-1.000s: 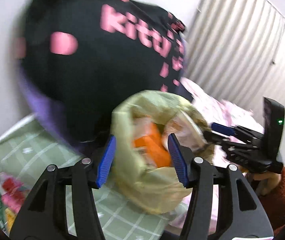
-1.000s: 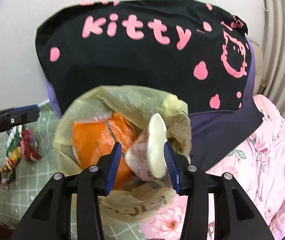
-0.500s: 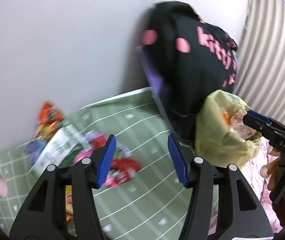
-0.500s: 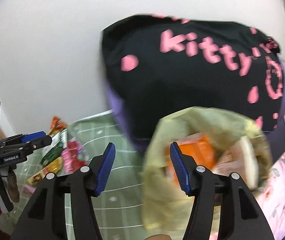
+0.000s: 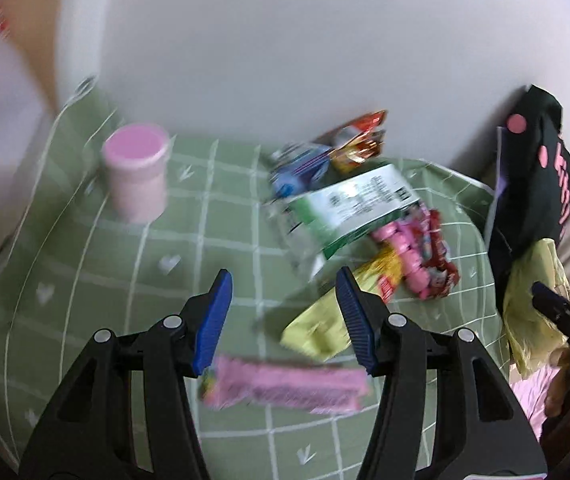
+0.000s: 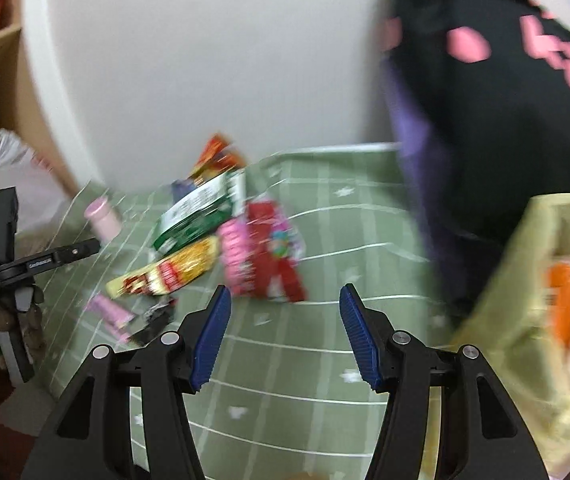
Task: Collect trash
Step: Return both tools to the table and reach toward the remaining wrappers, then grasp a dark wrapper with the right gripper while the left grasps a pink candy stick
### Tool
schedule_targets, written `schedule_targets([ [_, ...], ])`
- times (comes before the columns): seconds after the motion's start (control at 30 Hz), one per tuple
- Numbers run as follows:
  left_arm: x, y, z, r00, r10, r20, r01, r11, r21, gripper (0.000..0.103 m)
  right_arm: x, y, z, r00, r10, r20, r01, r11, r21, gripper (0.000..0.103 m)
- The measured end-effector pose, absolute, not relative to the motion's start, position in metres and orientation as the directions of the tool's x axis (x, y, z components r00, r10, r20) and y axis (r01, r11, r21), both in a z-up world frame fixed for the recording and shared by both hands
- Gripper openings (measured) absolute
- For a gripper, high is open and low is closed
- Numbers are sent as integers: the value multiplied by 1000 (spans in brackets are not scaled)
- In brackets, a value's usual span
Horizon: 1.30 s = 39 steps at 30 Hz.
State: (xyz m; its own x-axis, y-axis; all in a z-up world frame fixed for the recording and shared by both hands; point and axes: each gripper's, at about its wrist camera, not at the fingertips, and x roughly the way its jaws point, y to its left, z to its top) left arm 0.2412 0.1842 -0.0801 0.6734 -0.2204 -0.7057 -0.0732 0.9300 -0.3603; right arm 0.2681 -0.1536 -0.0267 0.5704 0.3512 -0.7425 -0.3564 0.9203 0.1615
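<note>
Left gripper (image 5: 283, 320) jaws wide apart, nothing between them, over green checked cloth (image 5: 85, 280). Just below its tips: pink wrapper (image 5: 285, 388); by the right finger, yellow-green packet (image 5: 317, 328). Farther out: wrapper pile w/ green-white pack (image 5: 353, 208), pink cup (image 5: 137, 176) upright, well apart to the left. Right gripper (image 6: 283, 334) also spread open, empty, above bare cloth. Beyond it red-pink wrappers (image 6: 261, 252) & yellow packet (image 6: 165, 272). Yellow trash bag (image 6: 525, 300) at right edge, orange wrapper inside, next to black pillow (image 6: 505, 120).
</note>
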Motion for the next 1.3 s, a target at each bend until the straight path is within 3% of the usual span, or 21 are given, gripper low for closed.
schedule_targets([
  [0.33,196,180,-94,632,-226,-741,-112,920,-376,51,267,-54,-83,383,450,-807,-562,807,183,51],
  [0.47,186,173,-104,566,-335,-753,-111,874,-472,51,275,-37,-90,363,478,-800,-591,782,199,51],
  [0.57,188,168,-113,543,-346,-765,-126,867,-481,51,288,-32,-98,342,508,-790,-581,776,248,50],
  [0.73,189,173,-115,539,-325,-777,-151,870,-469,51,311,-15,-122,255,547,-797,-547,762,348,29],
  [0.9,195,175,-120,532,-352,-770,-153,855,-496,51,294,-16,-122,237,533,-813,-588,744,317,24],
  [1.1,221,169,-122,546,-311,-778,-164,871,-463,51,281,-55,-118,294,462,-837,-541,802,253,24],
  [1.3,252,146,-123,545,-260,-797,-70,934,-352,51,274,-87,-109,334,424,-842,-494,839,227,24],
])
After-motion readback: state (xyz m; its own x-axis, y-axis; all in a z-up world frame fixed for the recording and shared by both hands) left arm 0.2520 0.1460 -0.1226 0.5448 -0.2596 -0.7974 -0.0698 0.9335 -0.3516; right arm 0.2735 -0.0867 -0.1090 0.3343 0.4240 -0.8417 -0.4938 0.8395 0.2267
